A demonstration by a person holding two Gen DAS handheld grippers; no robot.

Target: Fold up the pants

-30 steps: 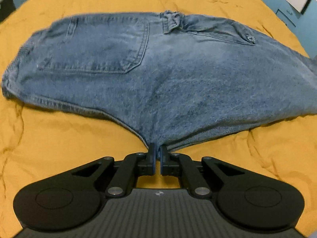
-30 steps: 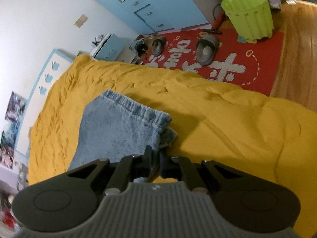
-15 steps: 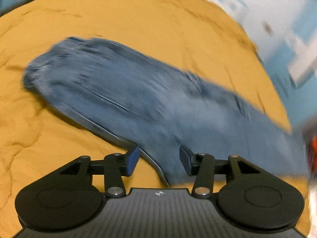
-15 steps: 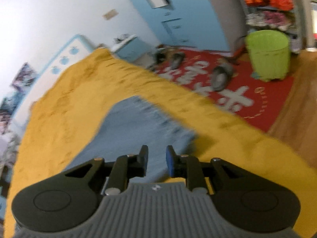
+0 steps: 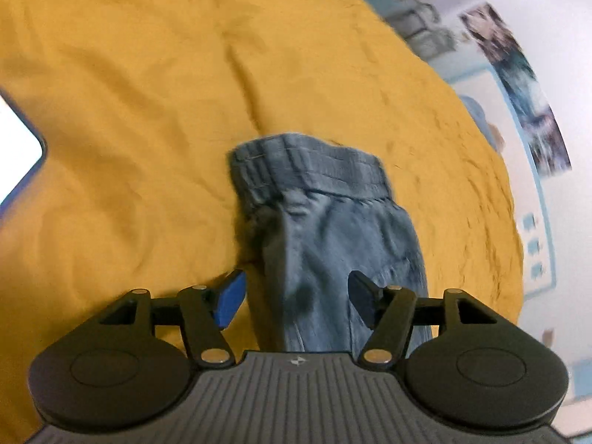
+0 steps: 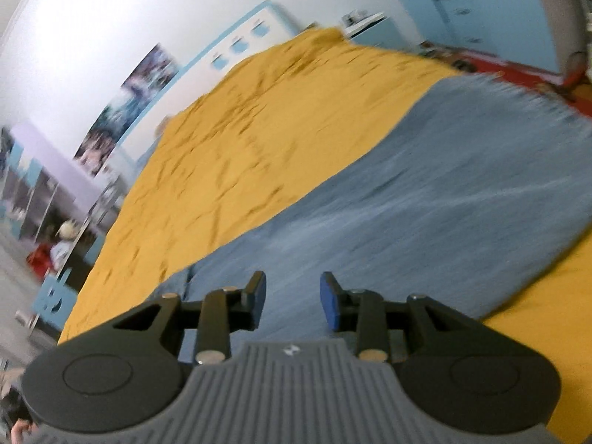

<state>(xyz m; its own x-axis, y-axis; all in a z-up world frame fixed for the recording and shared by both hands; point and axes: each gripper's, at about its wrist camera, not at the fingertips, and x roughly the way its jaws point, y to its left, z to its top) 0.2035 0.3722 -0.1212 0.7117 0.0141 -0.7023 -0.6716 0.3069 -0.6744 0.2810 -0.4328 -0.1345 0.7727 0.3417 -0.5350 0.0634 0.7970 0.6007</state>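
Pants lie flat on the yellow bedspread, already doubled leg on leg, well in from its edges. Long axis runs straight out from the left gripper: waistband at the far end, legs trailing back under the tool. Left jaws have just been opening and now stand wide apart, denim below the gap, pads off it. Right gripper hovers low over the leg stretch; its jaws have just been opening too, part-open, nothing pinched. In that view the denim runs away up-right toward the hem near the bedspread's far edge. Likely next: regrip one end, fold along that axis. Left is nearer the waistband.
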